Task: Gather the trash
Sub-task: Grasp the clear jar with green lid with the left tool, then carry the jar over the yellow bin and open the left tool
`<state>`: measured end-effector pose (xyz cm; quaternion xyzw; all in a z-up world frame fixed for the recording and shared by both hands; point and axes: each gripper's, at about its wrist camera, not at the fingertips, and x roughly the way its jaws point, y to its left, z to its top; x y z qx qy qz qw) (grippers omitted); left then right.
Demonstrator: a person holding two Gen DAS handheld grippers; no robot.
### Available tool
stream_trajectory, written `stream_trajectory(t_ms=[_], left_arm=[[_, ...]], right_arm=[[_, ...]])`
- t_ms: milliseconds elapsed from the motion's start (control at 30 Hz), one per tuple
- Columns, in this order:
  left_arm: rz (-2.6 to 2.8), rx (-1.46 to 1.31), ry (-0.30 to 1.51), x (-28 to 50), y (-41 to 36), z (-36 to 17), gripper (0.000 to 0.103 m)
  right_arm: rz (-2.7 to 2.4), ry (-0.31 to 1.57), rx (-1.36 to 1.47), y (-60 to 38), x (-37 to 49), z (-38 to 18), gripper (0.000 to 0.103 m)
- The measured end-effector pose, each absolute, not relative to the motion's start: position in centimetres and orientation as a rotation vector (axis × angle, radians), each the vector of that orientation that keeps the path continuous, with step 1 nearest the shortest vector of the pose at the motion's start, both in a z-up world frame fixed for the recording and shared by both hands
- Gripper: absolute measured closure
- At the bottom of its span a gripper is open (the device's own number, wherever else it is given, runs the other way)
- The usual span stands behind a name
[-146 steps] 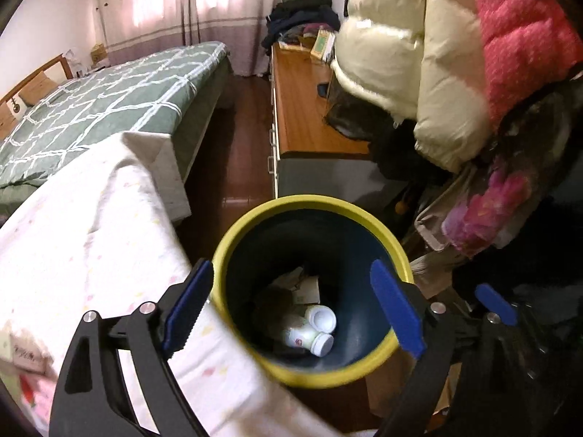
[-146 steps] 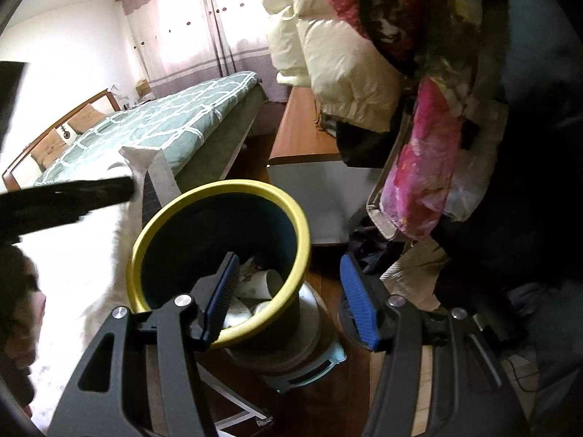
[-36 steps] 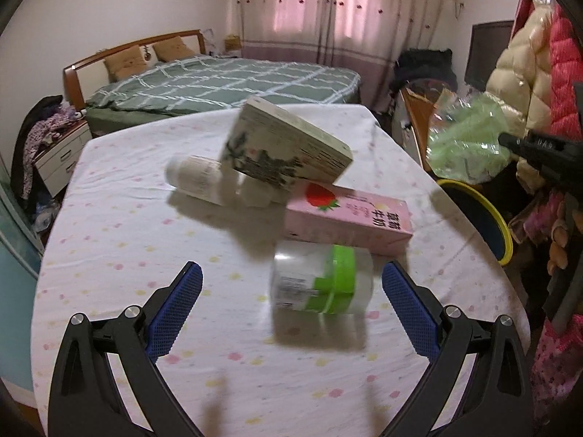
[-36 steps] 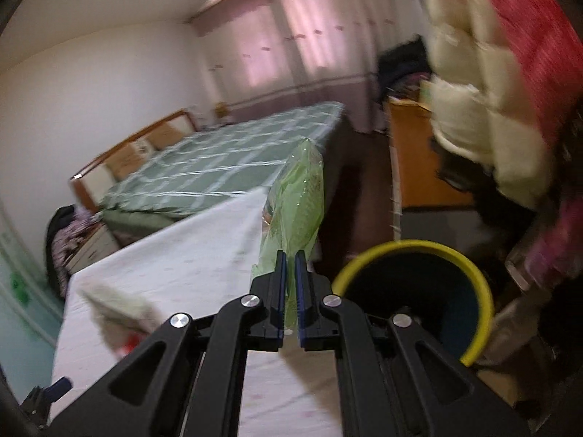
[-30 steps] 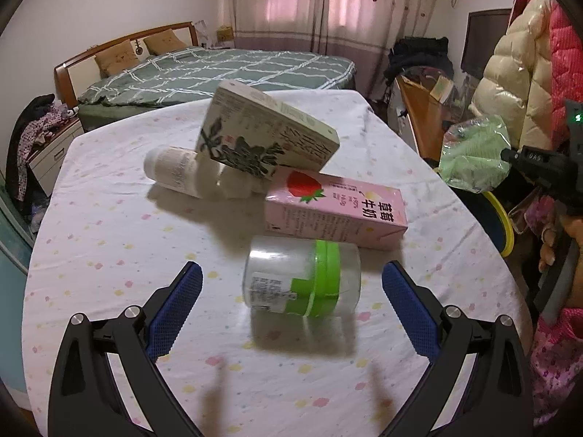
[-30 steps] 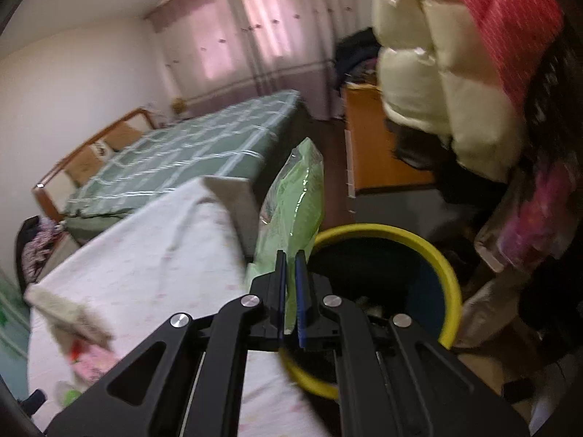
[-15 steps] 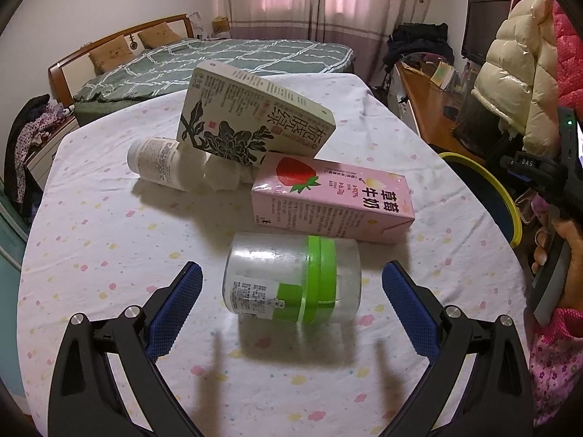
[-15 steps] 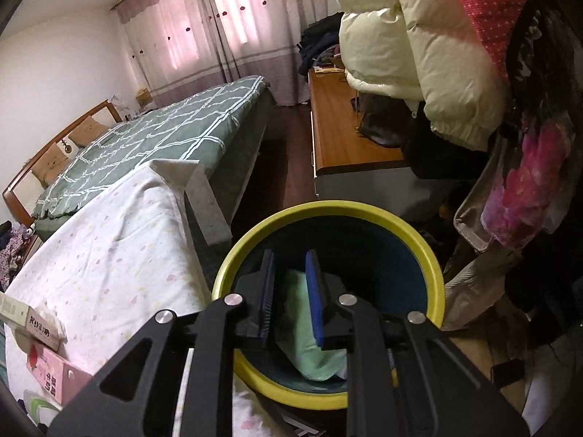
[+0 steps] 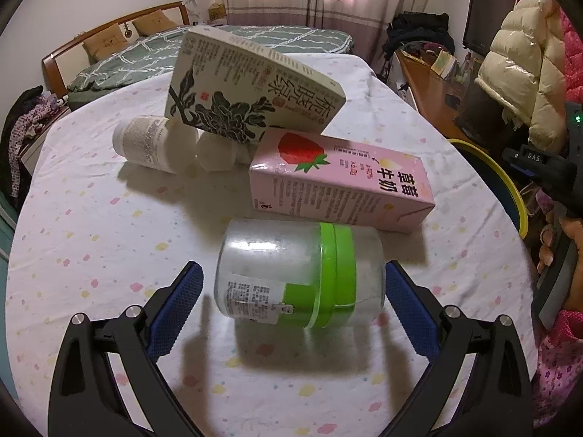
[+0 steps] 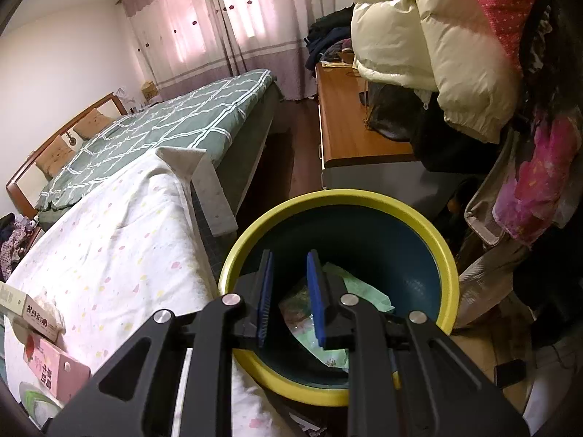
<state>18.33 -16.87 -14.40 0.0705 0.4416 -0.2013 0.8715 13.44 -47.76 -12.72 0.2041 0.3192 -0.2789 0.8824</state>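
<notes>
A clear jar with a green lid [image 9: 298, 276] lies on its side on the dotted tablecloth [image 9: 91, 218]. My left gripper [image 9: 291, 284] straddles it, and its jaws are closing with both pads still clear of the jar. Behind the jar lie a pink strawberry milk carton [image 9: 339, 182], a white box with a flower print [image 9: 247, 83] and a white bottle [image 9: 145, 144]. My right gripper [image 10: 289, 284] hangs over the yellow-rimmed blue bin [image 10: 335, 196], its jaws a little apart with nothing between them. A green plastic bag [image 10: 364, 287] lies inside the bin.
The bin stands off the table's right edge [image 9: 510, 196]. A person's hand [image 9: 550, 247] holds the other gripper there. Puffy coats [image 10: 419, 36] hang above a wooden cabinet [image 10: 346, 120]. A green-quilted bed [image 10: 175, 123] lies beyond the table.
The right gripper swung over the bin, parted its jaws and let the green bag drop in. The left gripper came down closer around the jar.
</notes>
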Motion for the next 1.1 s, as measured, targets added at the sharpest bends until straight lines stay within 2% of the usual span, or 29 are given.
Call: stream_trajectory(t_ms=[133, 200, 633, 1100], left_arm=[[-0.433, 0.15, 0.942, 18.5, -17.2, -14.8, 0.029], [-0.434, 0.149, 0.941, 18.5, -17.4, -14.9, 0.032], [-0.501, 0.159, 0.904, 17.5, -19.9, -12.3, 0.033], [-0.758, 0.291, 0.866, 17.5, -36.6, -9.9, 0.033]], right_arm=[[-0.578, 0.665, 0.427, -47.8, 13.4, -12.7, 0.085], [-0.578, 0.665, 0.426, -47.8, 13.5, -12.7, 0.085], [-0.57, 0.666, 0.422, -48.4, 12.5, -12.6, 0.085], [-0.589, 0.662, 0.403, -52.8, 6.7, -12.3, 0.081]])
